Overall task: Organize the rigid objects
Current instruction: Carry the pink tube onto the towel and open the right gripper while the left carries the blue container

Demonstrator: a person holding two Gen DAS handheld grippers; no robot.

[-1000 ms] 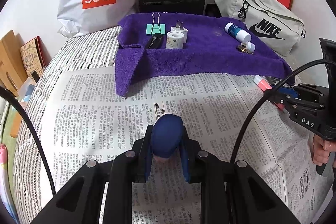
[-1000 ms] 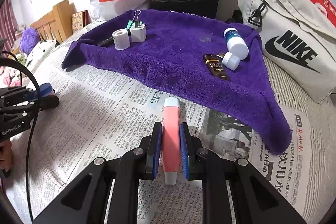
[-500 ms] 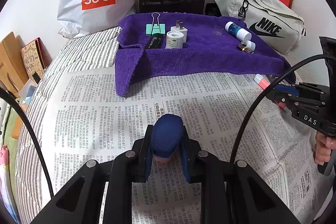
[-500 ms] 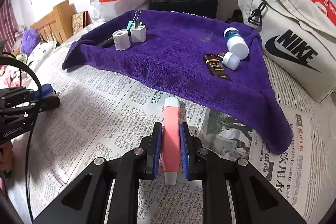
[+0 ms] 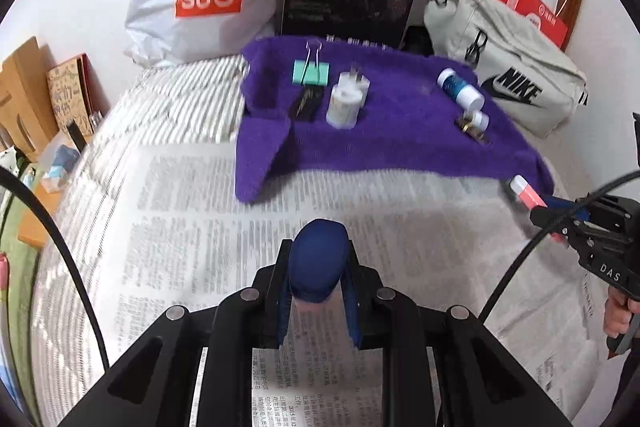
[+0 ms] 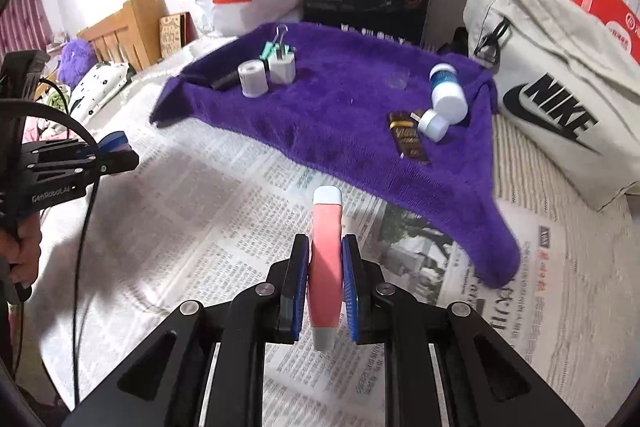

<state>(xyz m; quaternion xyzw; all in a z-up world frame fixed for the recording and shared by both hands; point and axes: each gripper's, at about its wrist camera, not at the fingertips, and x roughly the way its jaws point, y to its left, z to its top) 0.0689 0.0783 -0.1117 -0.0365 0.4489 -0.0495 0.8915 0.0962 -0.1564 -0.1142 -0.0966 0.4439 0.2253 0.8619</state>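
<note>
Purple plush towel [image 6: 344, 107] spread as sorting surface, small items grouped at either end. Left gripper [image 5: 318, 291] pinching rounded dark-blue object [image 5: 319, 259], right gripper [image 6: 326, 291] clamping pink white-capped tube [image 6: 326, 259], both above newspaper [image 6: 224, 227], probably for placement.

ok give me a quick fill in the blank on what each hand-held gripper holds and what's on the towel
1. The right hand-held gripper is shut on a ____ tube with white ends.
2. The left hand-held gripper is shut on a dark ____ rounded object.
3. The binder clip and plug adapter rest on a ____ towel.
4. The grey bag beside the towel reads ____.

Missing words: pink; blue; purple; NIKE
</note>
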